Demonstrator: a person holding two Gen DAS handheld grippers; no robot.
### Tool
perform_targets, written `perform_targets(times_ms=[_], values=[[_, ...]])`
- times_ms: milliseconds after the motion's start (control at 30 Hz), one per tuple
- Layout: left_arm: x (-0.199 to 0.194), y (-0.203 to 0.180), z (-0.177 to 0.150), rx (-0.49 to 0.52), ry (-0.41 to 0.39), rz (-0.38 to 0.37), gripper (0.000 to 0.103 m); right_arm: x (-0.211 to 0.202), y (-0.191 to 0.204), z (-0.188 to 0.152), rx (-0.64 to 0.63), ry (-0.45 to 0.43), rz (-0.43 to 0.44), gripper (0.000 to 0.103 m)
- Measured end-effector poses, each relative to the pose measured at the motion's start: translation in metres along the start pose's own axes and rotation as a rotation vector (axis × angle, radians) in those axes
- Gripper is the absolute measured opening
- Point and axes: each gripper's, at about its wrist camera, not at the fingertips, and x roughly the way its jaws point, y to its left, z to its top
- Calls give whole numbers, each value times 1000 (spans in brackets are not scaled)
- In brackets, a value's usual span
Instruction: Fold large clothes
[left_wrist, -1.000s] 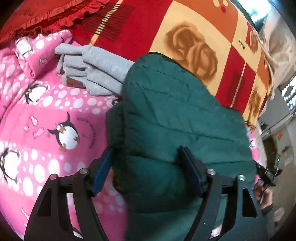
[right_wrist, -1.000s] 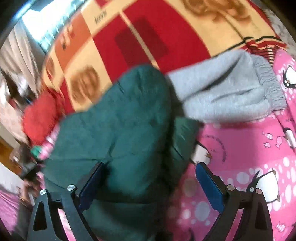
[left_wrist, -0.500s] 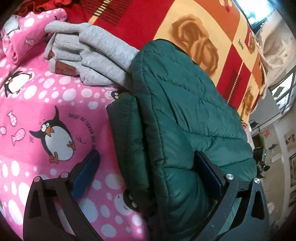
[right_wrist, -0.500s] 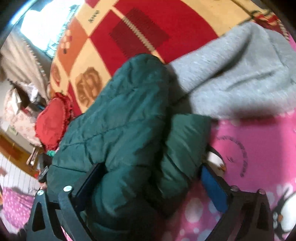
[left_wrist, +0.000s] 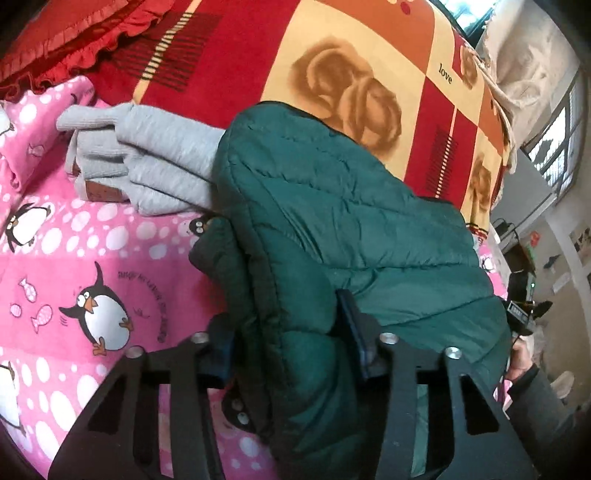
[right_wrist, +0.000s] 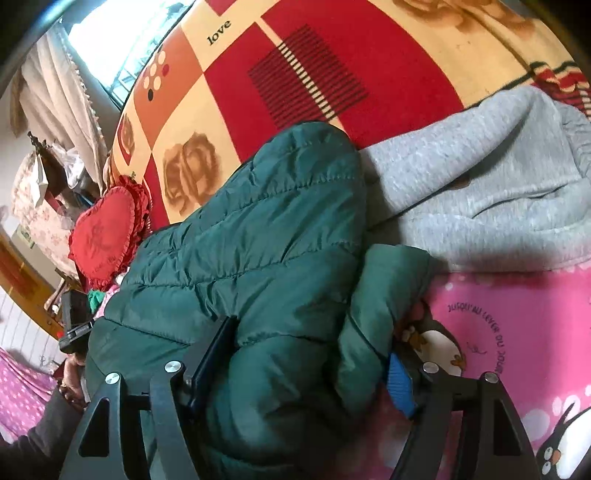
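Observation:
A dark green quilted puffer jacket (left_wrist: 332, 221) lies folded on the bed, and also fills the middle of the right wrist view (right_wrist: 258, 240). My left gripper (left_wrist: 288, 339) is shut on the jacket's thick near edge, both pads pressed into the fabric. My right gripper (right_wrist: 306, 354) is shut on the jacket's other near end, its blue pad (right_wrist: 399, 384) against the folded sleeve. A folded grey sweatshirt (left_wrist: 147, 166) lies just beyond the jacket, touching it; it also shows in the right wrist view (right_wrist: 498, 177).
A pink penguin-print blanket (left_wrist: 74, 277) covers the near bed. A red and yellow patterned blanket (left_wrist: 332, 55) lies behind. A red heart cushion (right_wrist: 107, 236) sits at the far bed edge. The room floor and furniture show past the bed (left_wrist: 546, 240).
Both grippers have closed from wide open onto the green jacket's near edge. The jacket's edge now bunches between the pads.

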Motion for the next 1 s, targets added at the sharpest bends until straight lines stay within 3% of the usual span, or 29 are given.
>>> perform_targets(times_ms=[133,267,600,733,833,933,1000], values=[[-10,-10,1,3,-41,20,30,-17,14,2,-26,-58,-17,46],[-33,-23,-3,6,-86,29,27,-39,25,6,-26,-109,-6,36],[-103,-56,-51,37,-118,23,27,-103,76,-20,-120,-114,2,33],[-116,-61,-79,27,-95,12,27,-114,71,-41,-82,-59,3,33],[-103,-54,-93,-17,-35,44,40,-102,50,-50,20,31,9,37],[-85,-38,-95,-91,33,79,66,-95,29,-54,157,79,-17,56],[-88,-30,-94,-150,41,43,66,-102,21,-58,229,60,-2,56]])
